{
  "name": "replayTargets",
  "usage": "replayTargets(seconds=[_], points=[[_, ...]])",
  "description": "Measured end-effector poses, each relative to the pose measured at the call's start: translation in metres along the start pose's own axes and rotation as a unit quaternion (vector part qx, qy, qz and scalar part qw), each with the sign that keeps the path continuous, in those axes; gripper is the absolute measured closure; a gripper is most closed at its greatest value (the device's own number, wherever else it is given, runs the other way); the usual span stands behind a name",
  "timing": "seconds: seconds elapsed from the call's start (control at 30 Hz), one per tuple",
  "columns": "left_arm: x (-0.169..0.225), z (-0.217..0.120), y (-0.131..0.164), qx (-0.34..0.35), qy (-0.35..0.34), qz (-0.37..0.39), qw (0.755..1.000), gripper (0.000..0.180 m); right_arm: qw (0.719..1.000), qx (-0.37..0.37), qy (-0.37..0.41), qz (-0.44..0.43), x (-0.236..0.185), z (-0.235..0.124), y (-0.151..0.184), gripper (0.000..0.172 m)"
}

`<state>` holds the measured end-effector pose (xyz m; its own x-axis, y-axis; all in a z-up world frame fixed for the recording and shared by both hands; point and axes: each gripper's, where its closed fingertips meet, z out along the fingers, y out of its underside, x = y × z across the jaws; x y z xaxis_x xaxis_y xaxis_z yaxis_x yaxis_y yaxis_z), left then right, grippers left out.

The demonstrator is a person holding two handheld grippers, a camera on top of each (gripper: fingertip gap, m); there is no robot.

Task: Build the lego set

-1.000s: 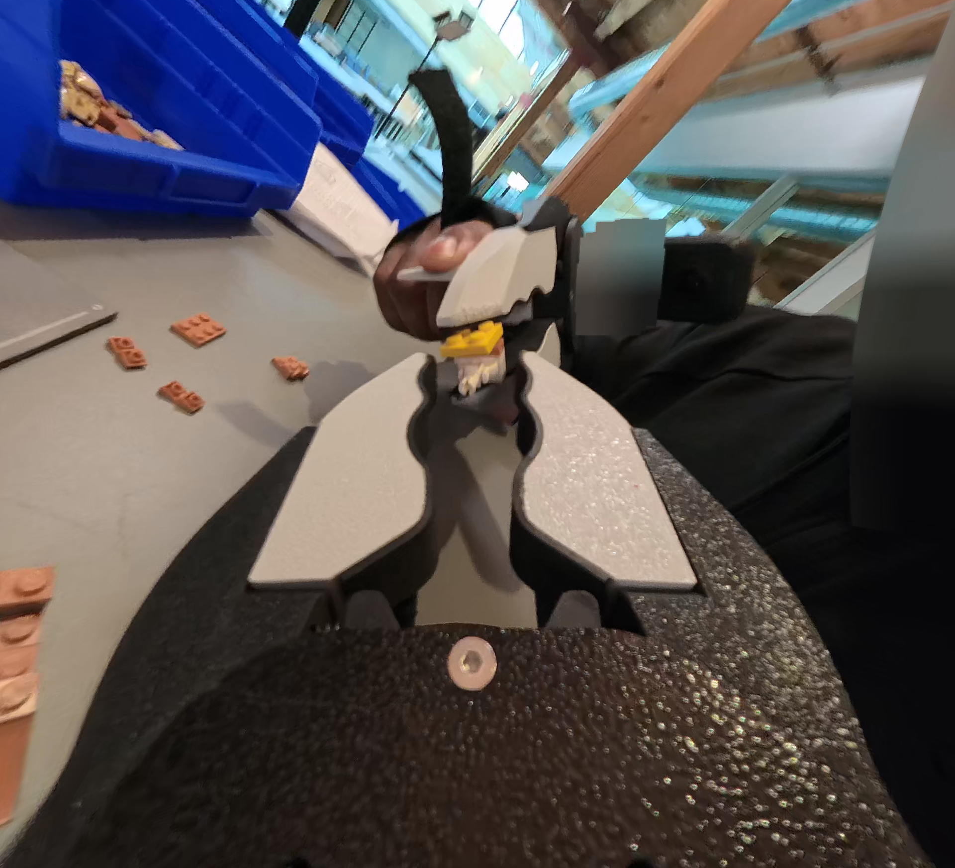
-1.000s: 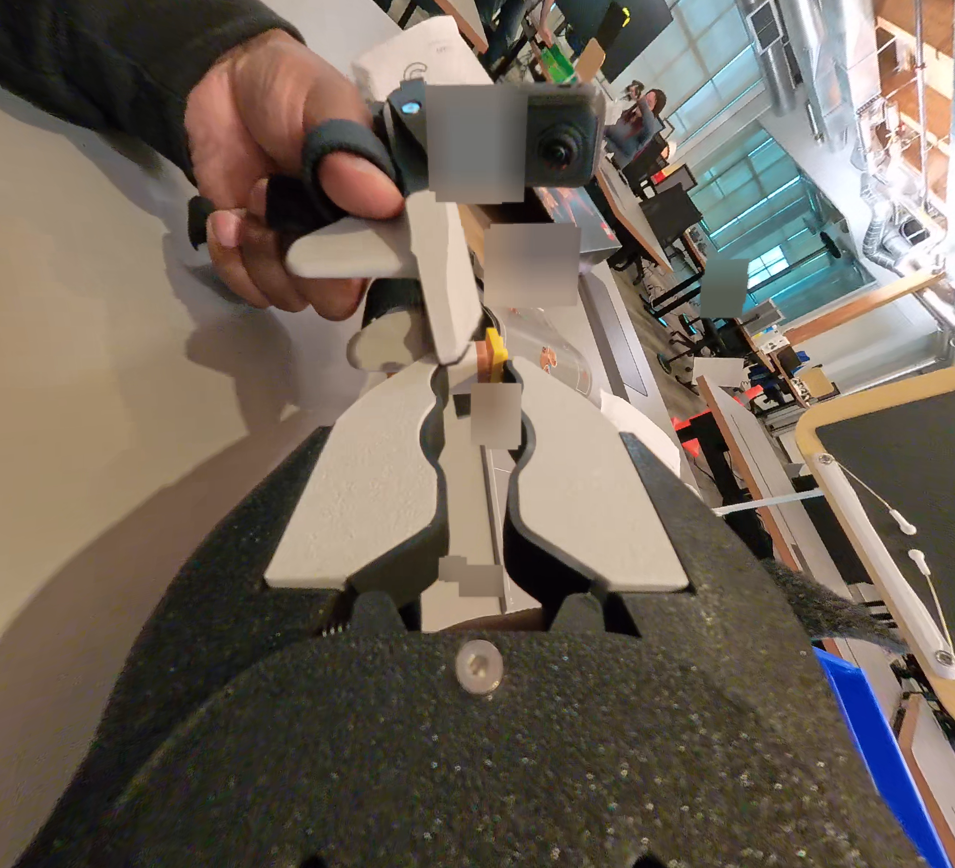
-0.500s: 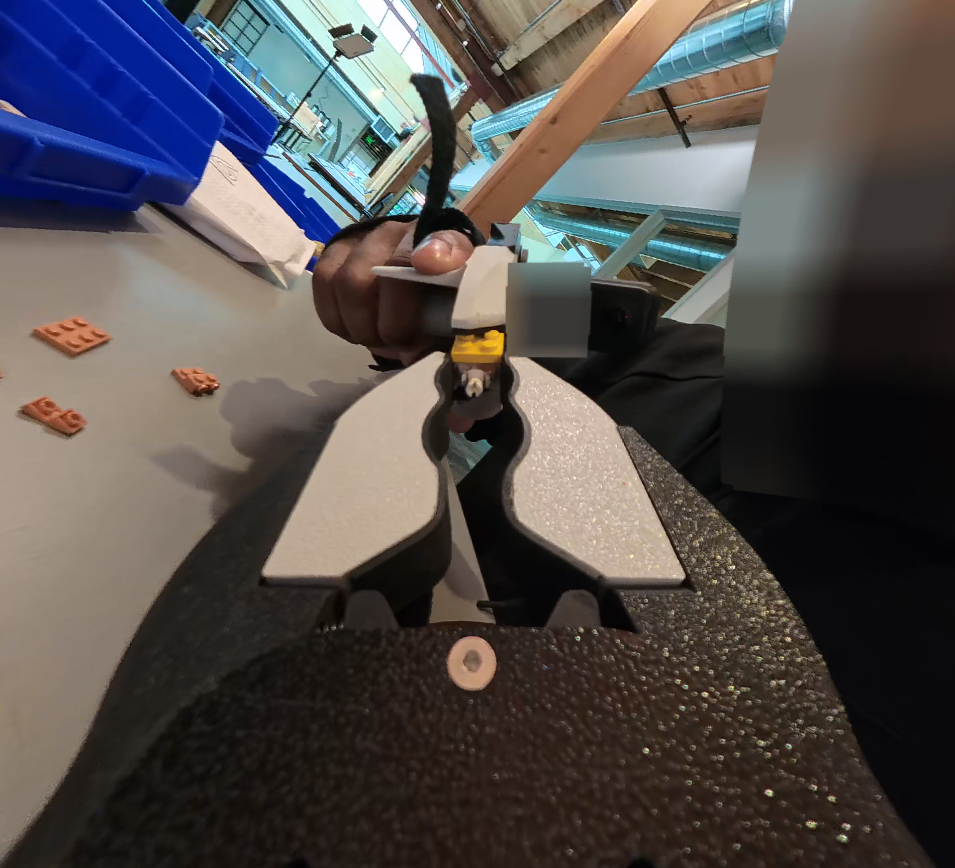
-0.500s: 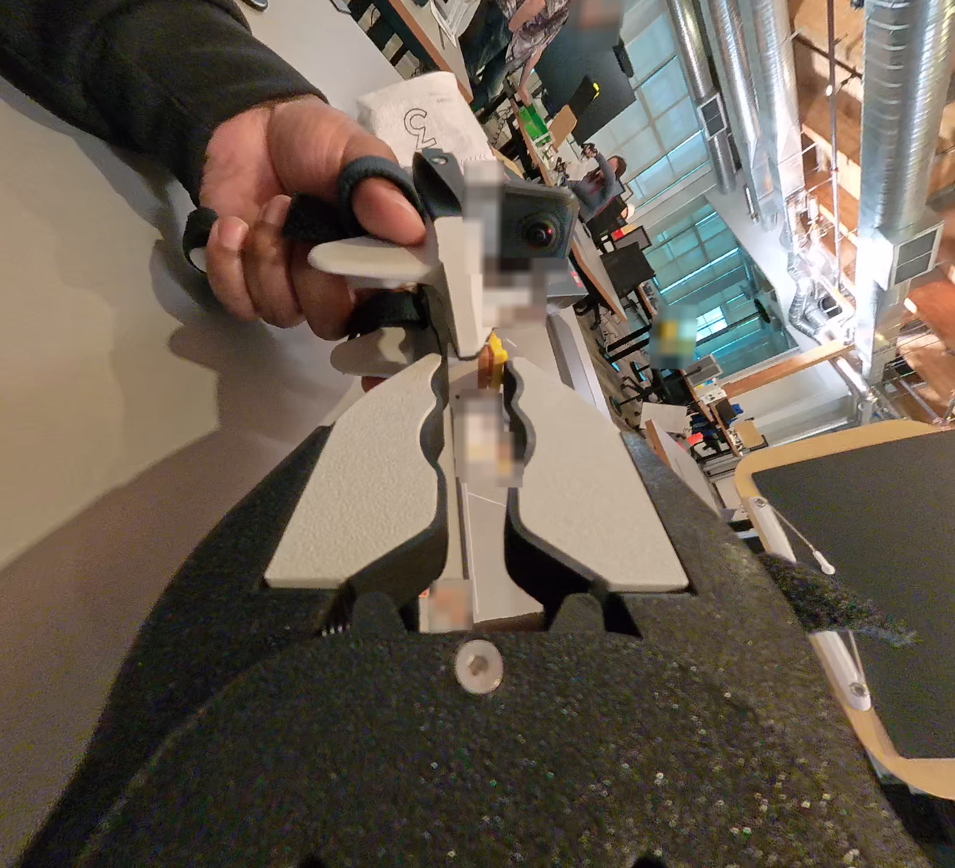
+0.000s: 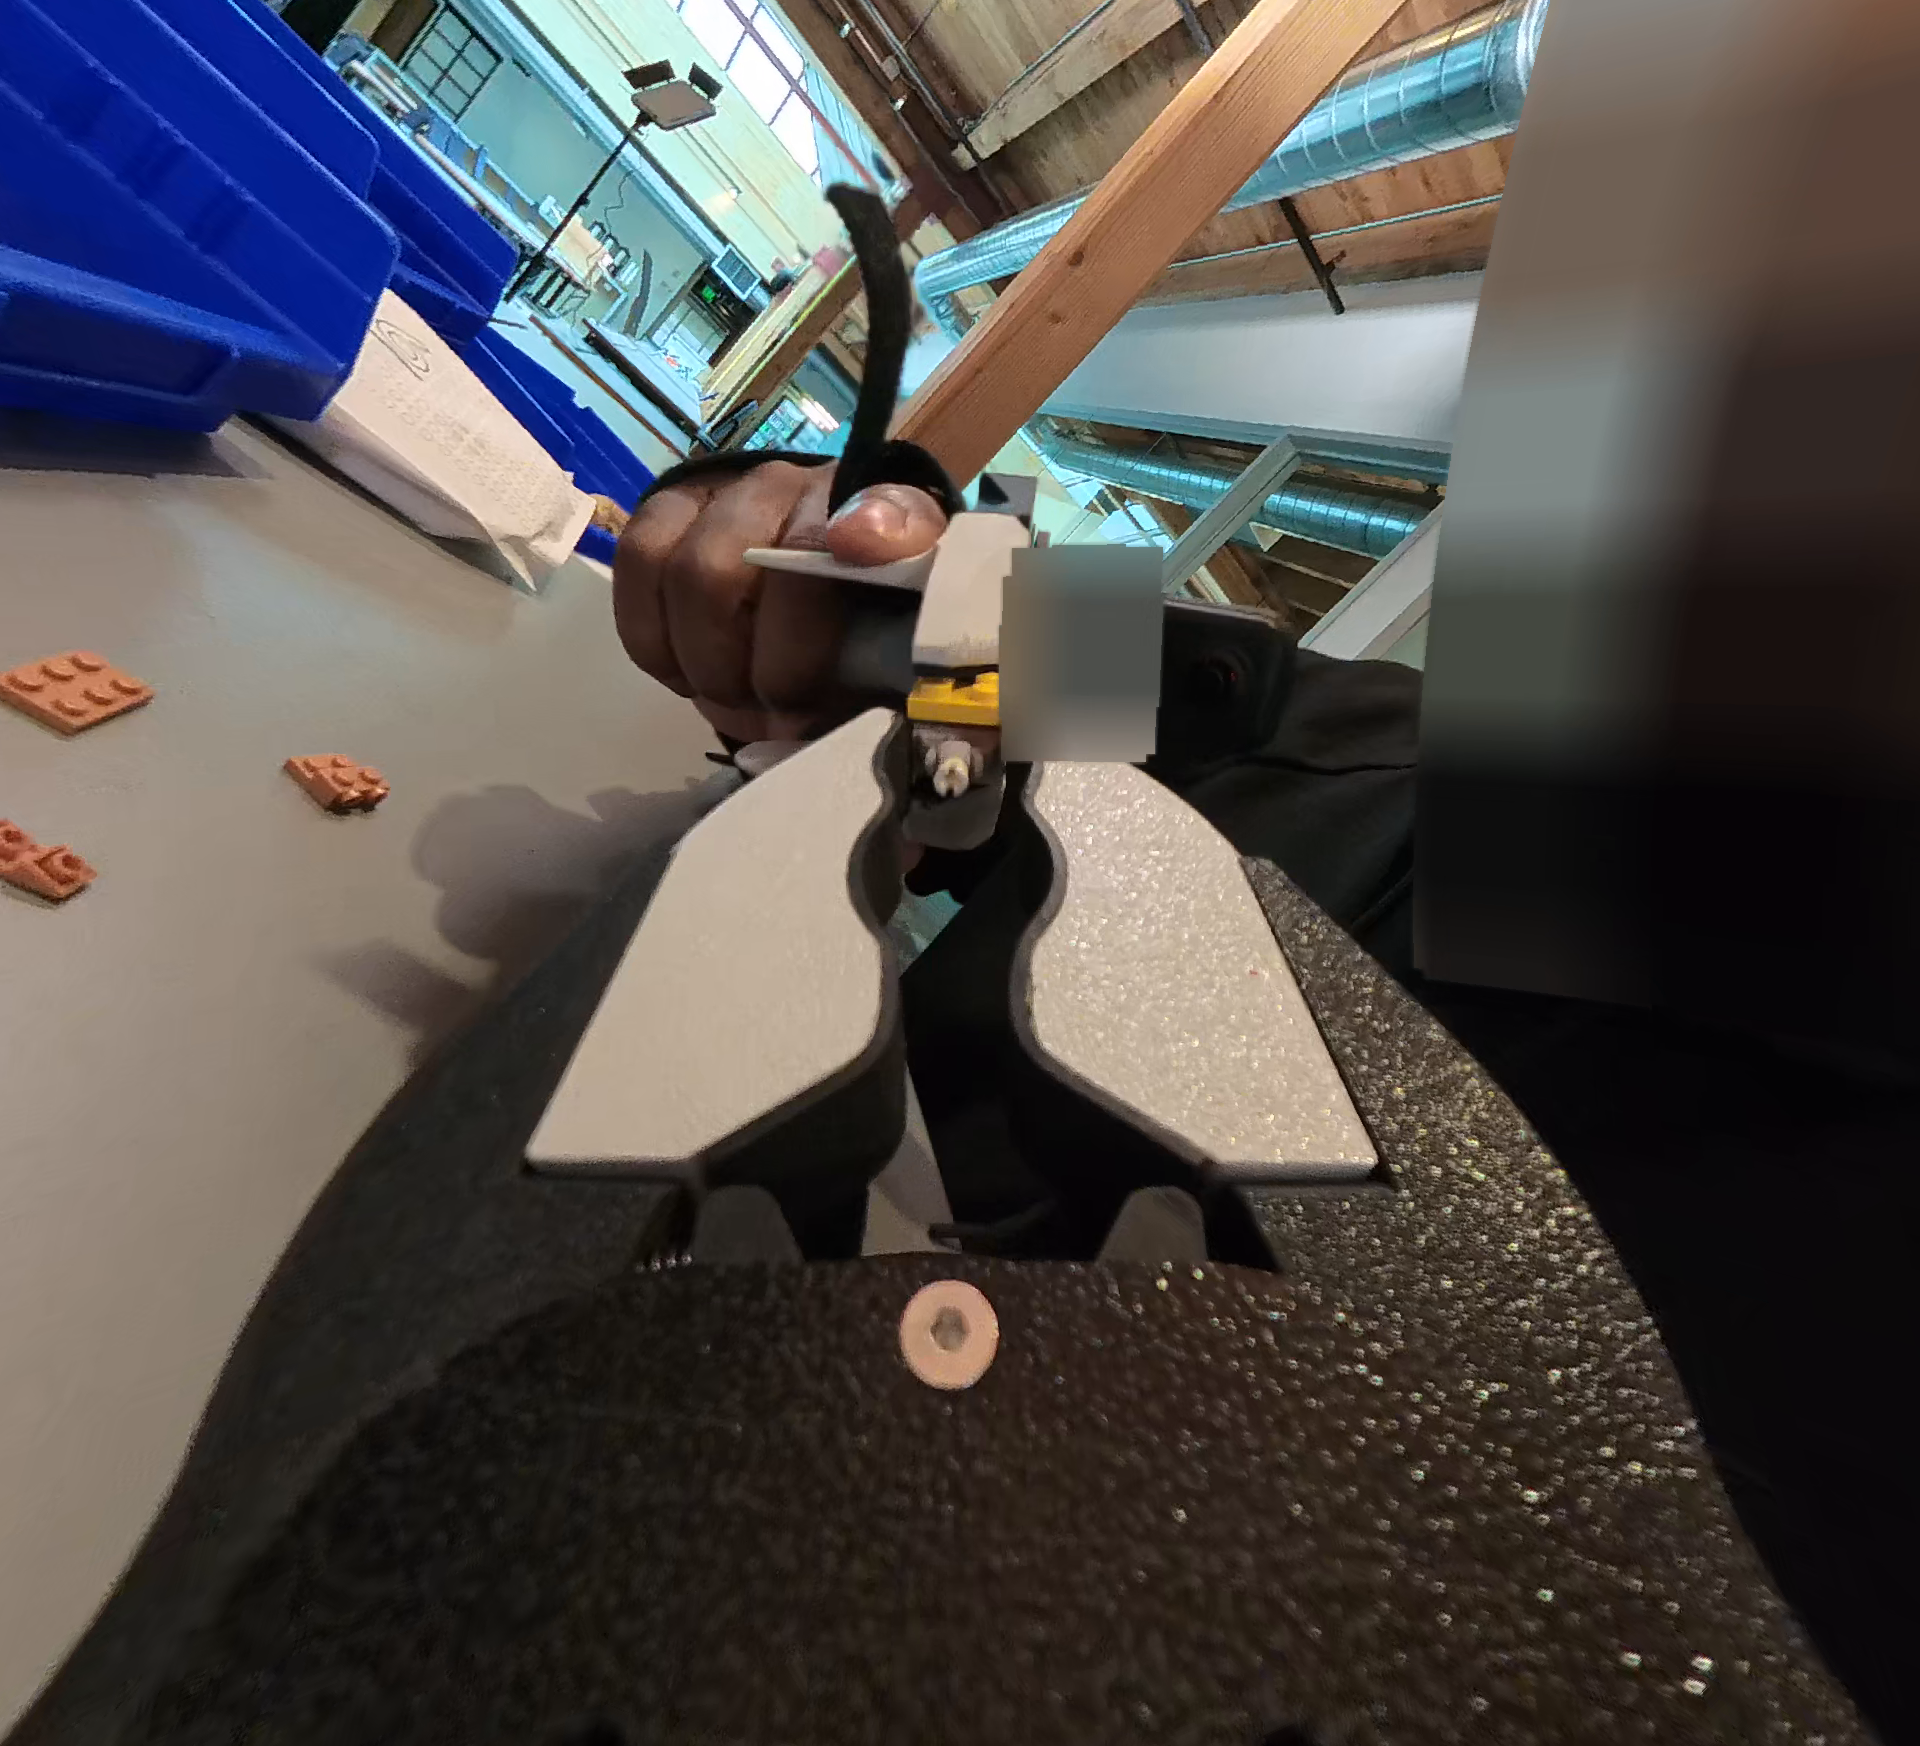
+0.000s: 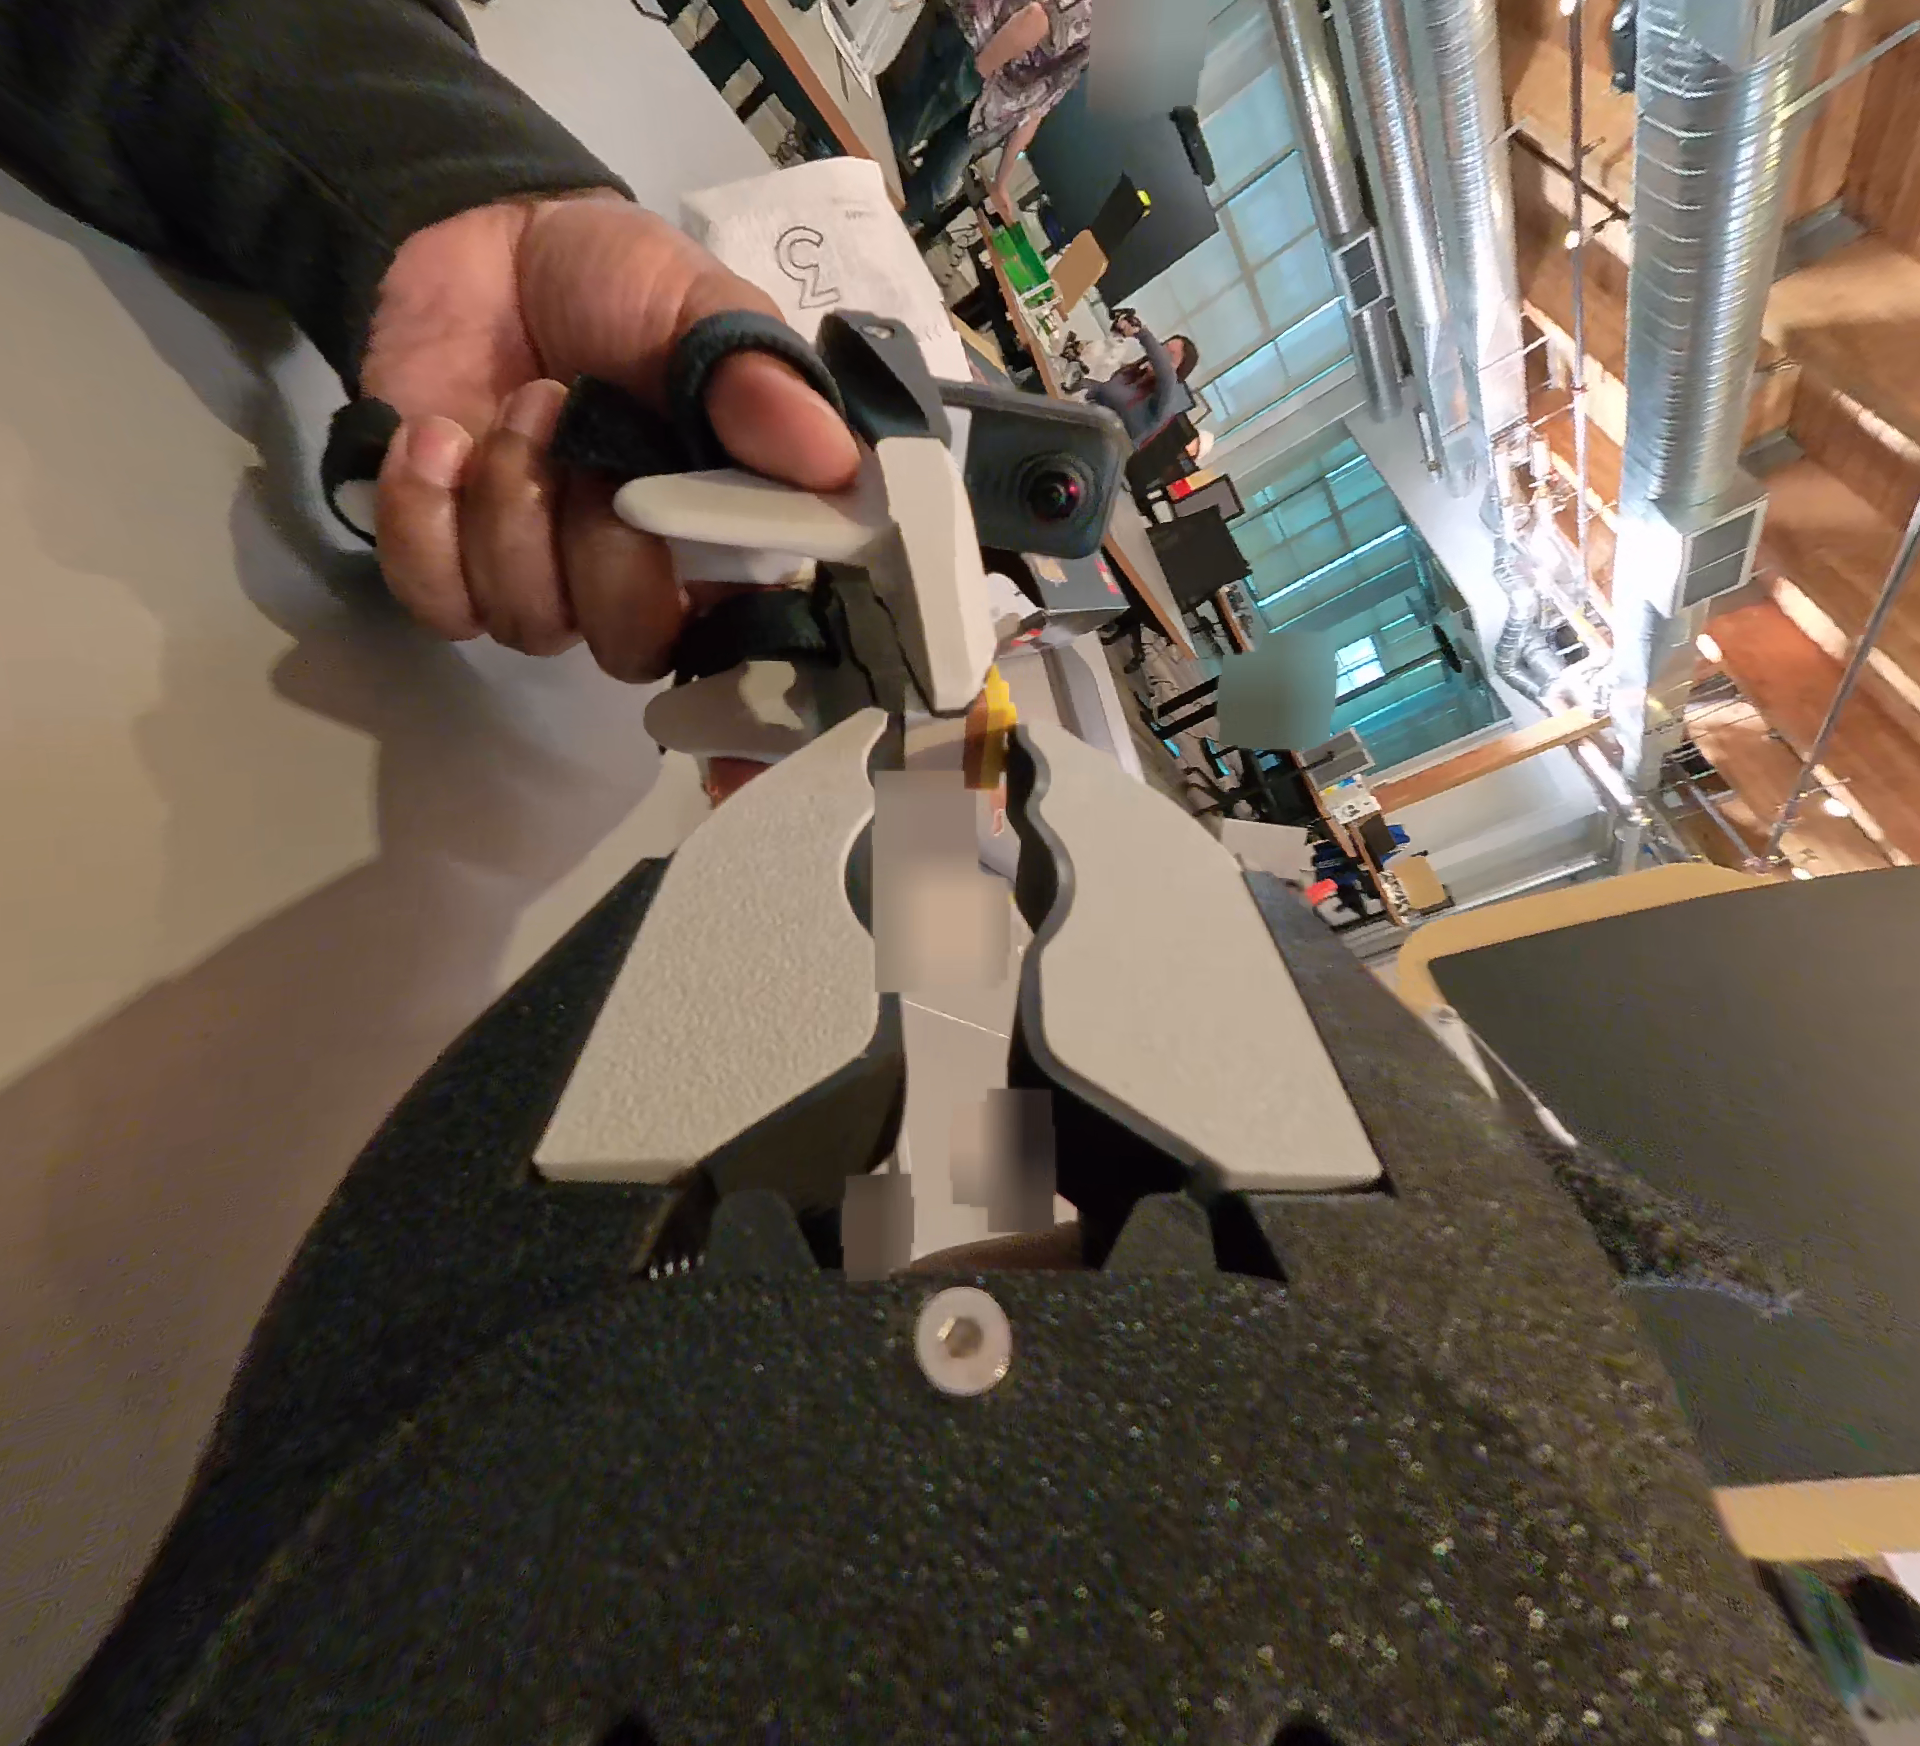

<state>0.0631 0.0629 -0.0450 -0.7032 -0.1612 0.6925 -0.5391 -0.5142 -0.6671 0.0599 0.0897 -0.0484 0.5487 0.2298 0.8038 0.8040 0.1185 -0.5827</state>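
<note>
Both tongs meet tip to tip above the grey table (image 5: 260, 1021). Right tongs (image 6: 951, 746) pinch a small stack: yellow plate (image 6: 1000, 717) on a brown one.

Left tongs (image 5: 951, 766) narrowed around a small white-tipped grey piece (image 5: 948, 771); contact unclear.

The yellow plate (image 5: 954, 697) runs crosswise before the left tongs, studs up.

Risk, judged: the shallow edge pinch could let the stack twist free and drop among the loose brown plates (image 5: 338, 780) to the left.
</note>
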Motion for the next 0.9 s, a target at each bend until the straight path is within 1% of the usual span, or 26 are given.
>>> replayTargets(seconds=[0.23, 0.3, 0.37, 0.4, 0.43, 0.47, 0.57, 0.67, 0.73, 0.9], points=[[-0.005, -0.001, 0.003, -0.01, -0.015, 0.002, 1.0, 0.165, 1.0, 0.0, -0.019, 0.021, -0.004, 0.001, 0.005, 0.153], [-0.006, -0.001, 0.001, -0.002, -0.015, 0.002, 1.0, 0.165, 0.999, 0.006, -0.006, 0.037, -0.002, 0.002, 0.005, 0.153], [-0.009, -0.003, 0.0, -0.004, -0.024, 0.009, 1.0, 0.165, 1.0, 0.006, 0.008, 0.027, -0.003, 0.004, 0.008, 0.153], [-0.01, -0.004, 0.0, -0.003, -0.028, 0.01, 1.0, 0.165, 1.0, 0.003, 0.014, 0.011, -0.003, 0.004, 0.009, 0.151], [-0.01, -0.005, -0.001, 0.001, -0.026, 0.007, 1.0, 0.165, 1.0, 0.001, 0.017, -0.003, -0.005, 0.005, 0.01, 0.143], [-0.011, -0.006, -0.002, 0.003, -0.026, 0.004, 1.0, 0.165, 1.0, 0.001, 0.019, -0.012, -0.006, 0.005, 0.01, 0.14], [-0.015, -0.009, 0.001, -0.005, -0.037, 0.007, 0.999, 0.165, 0.999, 0.003, 0.026, -0.029, -0.007, 0.006, 0.009, 0.136], [-0.016, -0.008, 0.004, -0.016, -0.038, 0.006, 0.999, 0.165, 0.999, 0.003, 0.024, -0.039, -0.008, 0.007, 0.01, 0.139], [-0.017, -0.008, 0.006, -0.025, -0.04, 0.007, 0.999, 0.165, 0.999, 0.005, 0.023, -0.042, -0.008, 0.006, 0.01, 0.152], [-0.02, -0.007, 0.006, -0.027, -0.051, 0.018, 0.998, 0.164, 1.0, 0.004, 0.008, -0.014, -0.008, 0.005, 0.012, 0.153]])
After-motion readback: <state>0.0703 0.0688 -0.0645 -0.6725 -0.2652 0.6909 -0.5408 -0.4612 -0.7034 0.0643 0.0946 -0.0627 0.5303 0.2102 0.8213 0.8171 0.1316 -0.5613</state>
